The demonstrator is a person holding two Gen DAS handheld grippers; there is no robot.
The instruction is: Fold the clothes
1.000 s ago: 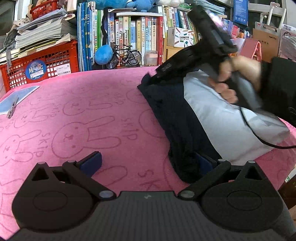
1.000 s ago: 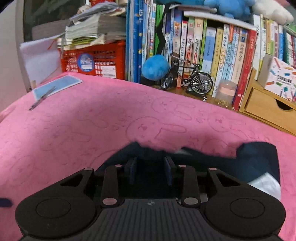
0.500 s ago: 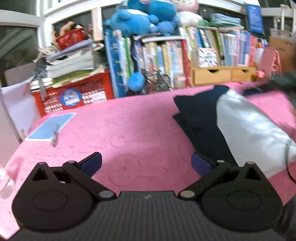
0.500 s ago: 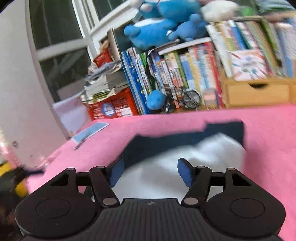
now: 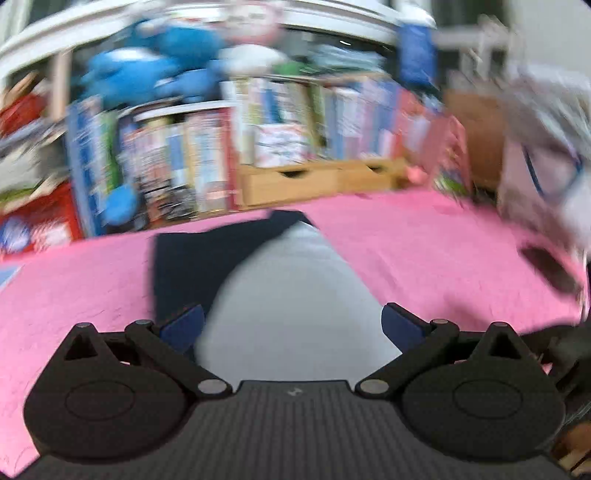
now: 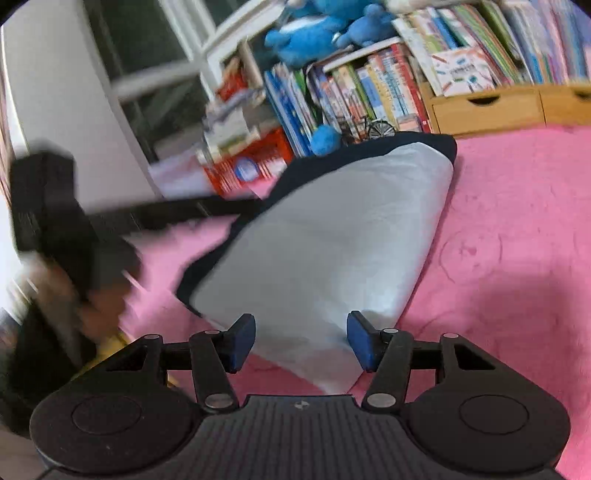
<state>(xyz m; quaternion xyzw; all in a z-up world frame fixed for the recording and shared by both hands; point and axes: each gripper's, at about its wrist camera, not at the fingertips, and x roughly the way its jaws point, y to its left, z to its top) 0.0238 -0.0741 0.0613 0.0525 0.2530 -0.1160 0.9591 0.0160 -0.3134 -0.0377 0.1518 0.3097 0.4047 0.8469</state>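
Garment (image 6: 325, 236) lies folded beneath both open tools, ungripped.

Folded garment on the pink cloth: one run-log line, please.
folded navy-and-grey garment: flat on pink bunny-print cloth | left gripper: open, empty | right gripper: open, empty

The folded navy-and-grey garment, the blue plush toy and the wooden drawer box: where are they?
Folded navy-and-grey garment (image 6: 325, 236): right wrist view, grey top panel.
Blue plush toy (image 6: 306, 35): right wrist view, its body.
Wooden drawer box (image 6: 487, 110): right wrist view, drawer front.

Black ribbed gripper bodies, round side discs, silver pivot screws, blue finger pads (image 6: 242, 341) (both grippers alike)
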